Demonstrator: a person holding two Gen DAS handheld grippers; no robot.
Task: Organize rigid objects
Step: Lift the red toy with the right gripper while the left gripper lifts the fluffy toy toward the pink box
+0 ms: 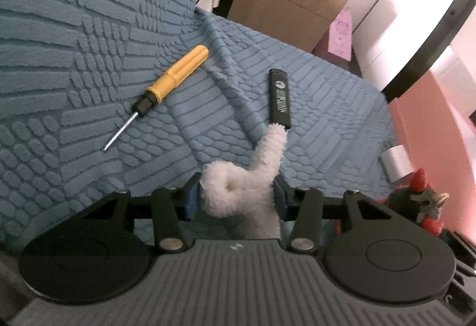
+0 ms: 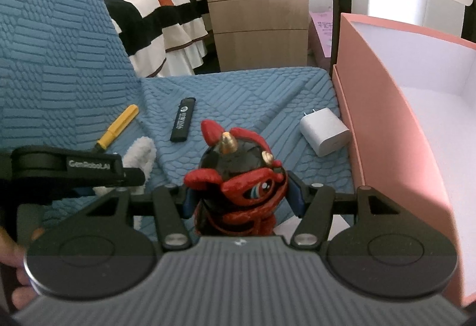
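A: What are the right tongs (image 2: 241,201) holding?

B: They are gripping the red-and-black horned figurine (image 2: 238,177), with both pads pressing its sides. The figurine is standing roughly upright, horns toward the top of the frame. The pink box (image 2: 395,117) is lying directly to the right, open side up, so the right hand is the nearer of the 2.

A: And the left tongs (image 1: 235,201)?

B: They are closing on a white fluffy item (image 1: 253,183). Both pads appear to be touching its sides. It looks soft, so I judge it does not belong with the rigid things.

A: Which rigid things are lying on the blue textured cover (image 1: 89,87)?

B: 3 are showing. The yellow-handled screwdriver (image 1: 166,82) is lying at centre left of the left view, long axis diagonal, tip pointing lower left. The black lighter (image 1: 279,96) is lying just above the fluffy item's tip, long axis nearly vertical in the frame. The white charger (image 2: 324,131) is sitting at centre right of the right view, just beside the box wall, prongs pointing upper left.

A: Next move?

B: Probably carrying the figurine rightward over the box rim.
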